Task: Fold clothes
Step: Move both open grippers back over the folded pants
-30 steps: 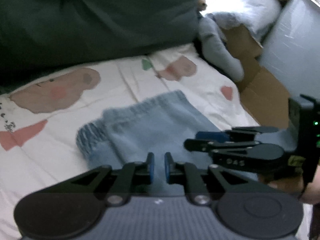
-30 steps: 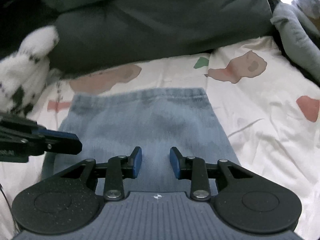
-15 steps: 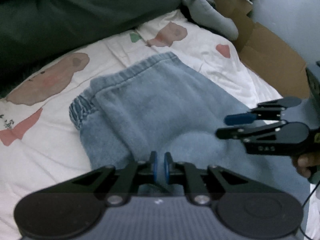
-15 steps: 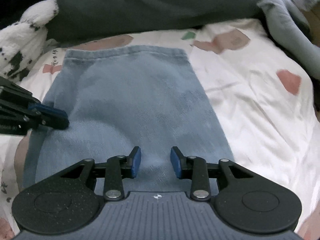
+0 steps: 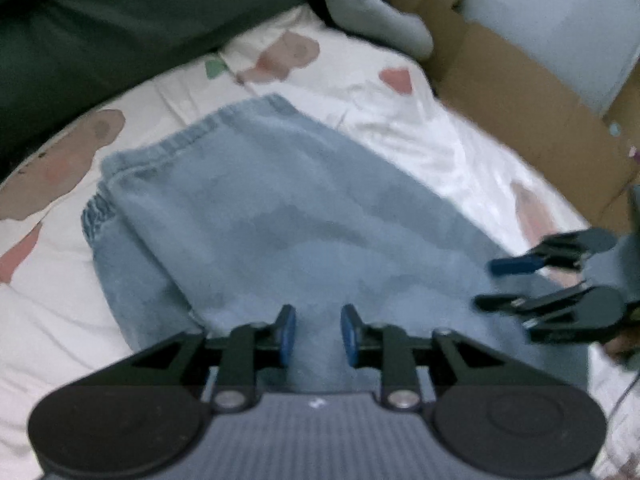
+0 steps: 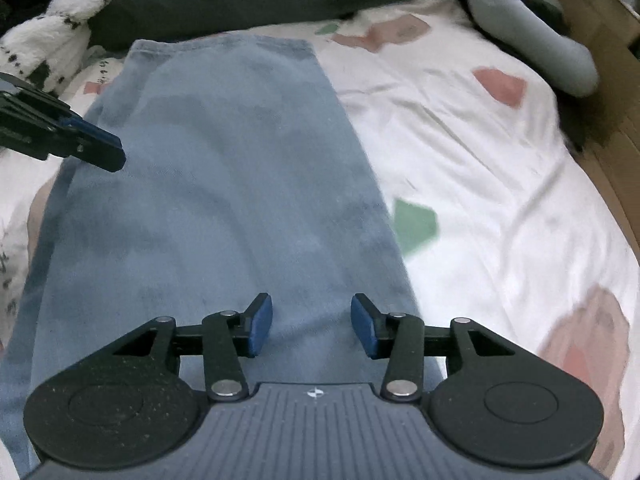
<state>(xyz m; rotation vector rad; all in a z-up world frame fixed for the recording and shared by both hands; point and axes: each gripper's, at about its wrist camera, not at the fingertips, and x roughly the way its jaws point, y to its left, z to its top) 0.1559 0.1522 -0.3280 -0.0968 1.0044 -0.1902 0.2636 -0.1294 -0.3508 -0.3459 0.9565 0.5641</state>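
Denim trousers [image 6: 224, 200] lie soft, limp on the bed [image 6: 480, 168]; I'd pinch the lower hem. Left tongs [image 5: 314, 334] and right tongs [image 6: 311, 326] opening, empty.

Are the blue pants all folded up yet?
Not yet. The blue pants look folded once lengthwise, one leg over the other, lying flat on the patterned sheet. Right now both claws, left and right, are opening above the near end, gripping nothing. The pants are one long strip, so folding them shorter looks left.
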